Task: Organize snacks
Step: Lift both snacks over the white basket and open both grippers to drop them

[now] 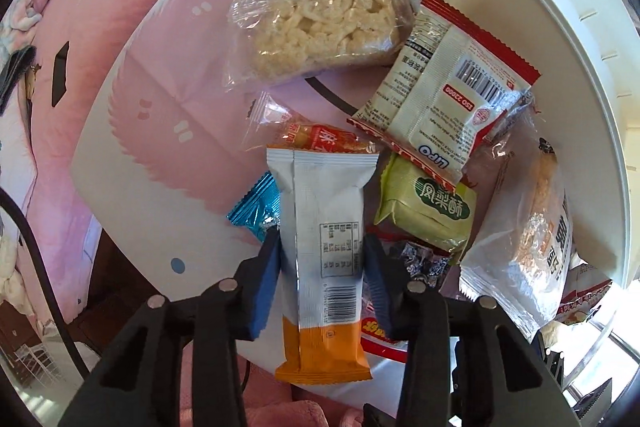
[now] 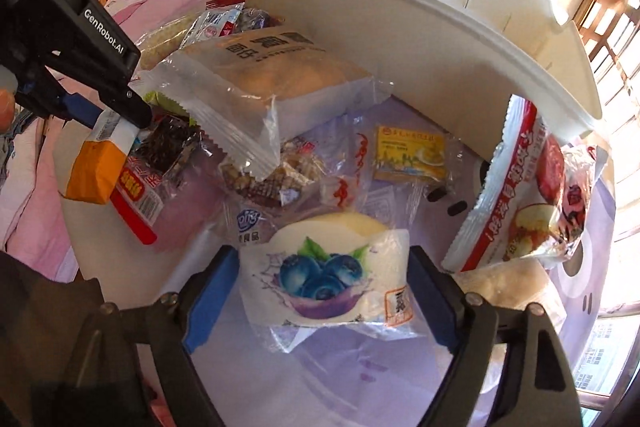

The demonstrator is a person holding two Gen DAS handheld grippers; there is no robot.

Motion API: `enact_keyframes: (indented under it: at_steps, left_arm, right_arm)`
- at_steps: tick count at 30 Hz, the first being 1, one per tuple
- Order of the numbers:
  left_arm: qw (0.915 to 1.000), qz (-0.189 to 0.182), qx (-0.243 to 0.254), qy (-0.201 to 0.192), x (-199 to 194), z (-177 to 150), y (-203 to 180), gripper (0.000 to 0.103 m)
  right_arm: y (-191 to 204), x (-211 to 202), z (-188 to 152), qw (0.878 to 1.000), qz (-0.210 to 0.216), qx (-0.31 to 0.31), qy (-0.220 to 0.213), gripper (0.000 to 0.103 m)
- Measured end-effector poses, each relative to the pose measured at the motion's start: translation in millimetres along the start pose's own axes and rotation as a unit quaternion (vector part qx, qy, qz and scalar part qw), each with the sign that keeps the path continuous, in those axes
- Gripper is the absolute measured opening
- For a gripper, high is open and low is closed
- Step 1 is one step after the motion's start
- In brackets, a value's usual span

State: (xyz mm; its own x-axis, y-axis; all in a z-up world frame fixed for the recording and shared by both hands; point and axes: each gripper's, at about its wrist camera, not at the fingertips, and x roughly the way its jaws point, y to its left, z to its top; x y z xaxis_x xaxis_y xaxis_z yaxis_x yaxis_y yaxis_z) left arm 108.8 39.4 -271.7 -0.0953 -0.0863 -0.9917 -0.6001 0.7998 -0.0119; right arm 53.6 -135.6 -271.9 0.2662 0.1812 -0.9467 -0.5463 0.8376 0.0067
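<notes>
My left gripper (image 1: 322, 259) pinches the orange-and-white snack bar (image 1: 320, 247), my right gripper (image 2: 324, 291) pinches the blueberry bun (image 2: 324, 275); squeezing harder could squash it.

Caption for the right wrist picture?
Right claw grips a blueberry cake packet before a white basket and scattered snacks.

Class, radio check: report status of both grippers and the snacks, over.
Left gripper shut on white-and-orange wrapped snack bar. Right gripper shut on blueberry-print bread packet. White plastic bin ahead; loose snack pile in between.
</notes>
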Motion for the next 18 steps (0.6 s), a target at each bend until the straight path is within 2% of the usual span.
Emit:
enact_keyframes:
  at_steps: [2, 8, 13, 18]
  left_arm:
    - [1.0000, -0.008, -0.005, 0.001, -0.3, -0.8, 5.2, 0.038]
    - [0.9997, -0.022, 0.002, -0.003, -7.4, -10.1, 16.5, 0.037]
    - [0.9994, -0.025, 0.007, -0.021, -33.9, -17.9, 22.7, 0.037]
    - [0.9978, -0.038, 0.026, -0.048, -70.0, -22.9, 25.1, 0.037]
  right_arm:
    - [2.9, -0.5, -0.4, 1.000, -0.004, -0.006, 0.000, 0.075]
    - [3.1, -10.0, -11.1, 1.000, 0.009, 0.004, 0.008, 0.069]
    - [-7.2, -24.0, -6.5, 0.999, 0.026, 0.023, 0.010, 0.068]
    - [-15.2, -52.3, 1.2, 0.998, 0.034, 0.044, -0.014, 0.068]
